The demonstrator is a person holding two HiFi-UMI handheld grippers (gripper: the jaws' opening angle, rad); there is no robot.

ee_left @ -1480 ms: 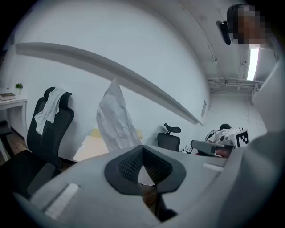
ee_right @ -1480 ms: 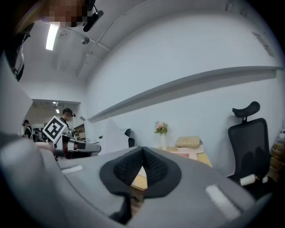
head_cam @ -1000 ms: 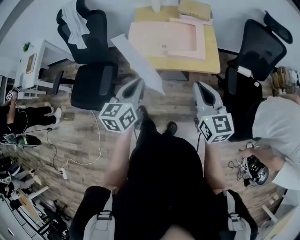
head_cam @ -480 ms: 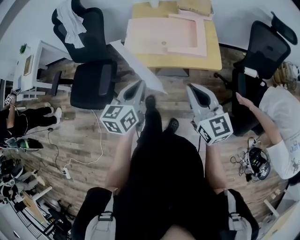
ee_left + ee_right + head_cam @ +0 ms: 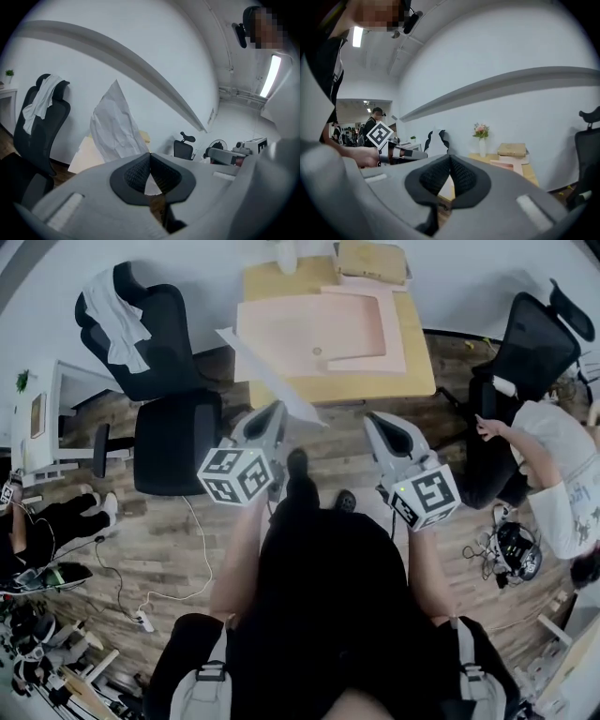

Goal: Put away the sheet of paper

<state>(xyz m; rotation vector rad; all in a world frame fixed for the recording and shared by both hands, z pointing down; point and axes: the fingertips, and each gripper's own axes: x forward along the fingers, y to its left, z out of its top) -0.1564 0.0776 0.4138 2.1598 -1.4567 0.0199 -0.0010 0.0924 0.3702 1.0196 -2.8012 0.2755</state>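
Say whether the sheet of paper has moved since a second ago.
Yes. Pinched in the left hand-held gripper, the sheet of paper has come forward, closer to the wooden table.

We get bright, even indoor light with only soft shadows. A ceiling tube lamp [image 5: 272, 75] glares white in the left gripper view, and a second lamp [image 5: 358, 36] glows in the right gripper view. Both views bow straight lines into arcs and blacken at the corners. The left gripper [image 5: 150, 154] and right gripper [image 5: 450, 157] blur near the lens, while the creases of the sheet of paper [image 5: 115, 124] read crisp.
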